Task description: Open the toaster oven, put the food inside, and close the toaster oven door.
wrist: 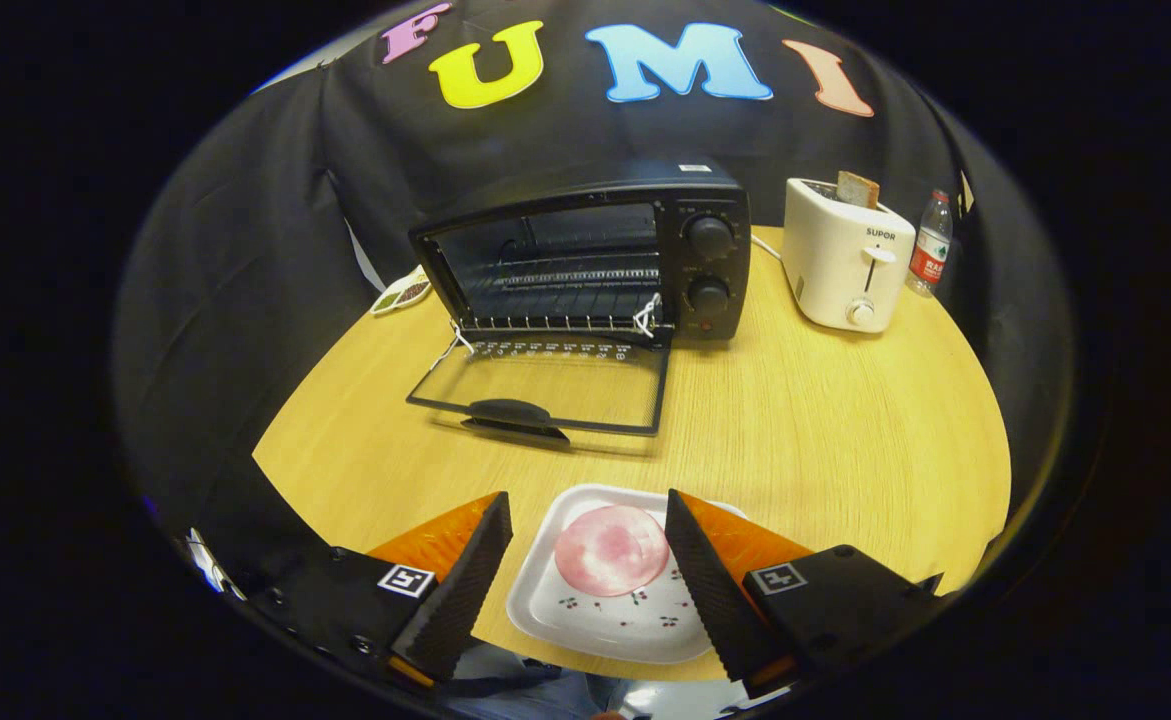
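Note:
A black toaster oven [645, 255] stands at the back of the round wooden table [845, 430]. Its glass door [545, 385] lies folded down flat toward me, and the wire rack inside shows. A pink round slice of food [611, 549] lies on a white square plate [585, 615] near the table's front edge. My gripper [585, 510] hangs open above the plate. The food sits between its two fingers, and neither finger touches it.
A white toaster [845, 258] with a slice of bread in its slot stands right of the oven. A plastic bottle [931, 244] is behind it. A small patterned dish [402, 291] lies left of the oven.

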`<control>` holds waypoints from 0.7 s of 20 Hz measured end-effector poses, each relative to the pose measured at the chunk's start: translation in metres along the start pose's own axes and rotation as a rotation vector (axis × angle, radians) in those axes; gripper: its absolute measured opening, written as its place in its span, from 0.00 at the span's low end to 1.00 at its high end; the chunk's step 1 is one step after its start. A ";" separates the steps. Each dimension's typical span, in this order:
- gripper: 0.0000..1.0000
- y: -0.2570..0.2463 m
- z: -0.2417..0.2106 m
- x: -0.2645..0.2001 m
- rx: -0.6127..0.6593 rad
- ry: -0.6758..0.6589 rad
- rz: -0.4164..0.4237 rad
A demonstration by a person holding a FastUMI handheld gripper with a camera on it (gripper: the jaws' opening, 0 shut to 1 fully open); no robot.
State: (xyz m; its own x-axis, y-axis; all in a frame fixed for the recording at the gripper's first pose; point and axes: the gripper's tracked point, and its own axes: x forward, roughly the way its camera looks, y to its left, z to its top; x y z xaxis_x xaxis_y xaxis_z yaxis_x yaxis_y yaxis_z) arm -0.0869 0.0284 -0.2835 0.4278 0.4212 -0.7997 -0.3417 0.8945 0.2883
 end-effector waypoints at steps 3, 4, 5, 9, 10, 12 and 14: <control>0.99 -0.015 -0.013 0.000 0.040 0.077 0.013; 0.99 -0.020 -0.019 -0.001 0.055 0.104 0.008; 0.98 -0.026 -0.024 0.000 0.064 0.132 0.004; 0.99 -0.049 -0.035 0.000 0.089 0.203 -0.020; 0.99 -0.053 -0.039 0.001 0.101 0.223 -0.019; 0.99 -0.062 -0.044 0.004 0.140 0.253 -0.020; 0.99 -0.067 -0.054 0.007 0.191 0.295 -0.012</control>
State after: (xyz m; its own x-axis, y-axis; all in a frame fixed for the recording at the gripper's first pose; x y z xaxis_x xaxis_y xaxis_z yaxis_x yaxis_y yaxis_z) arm -0.1064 -0.0365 -0.3370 0.1607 0.3743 -0.9133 -0.1632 0.9226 0.3494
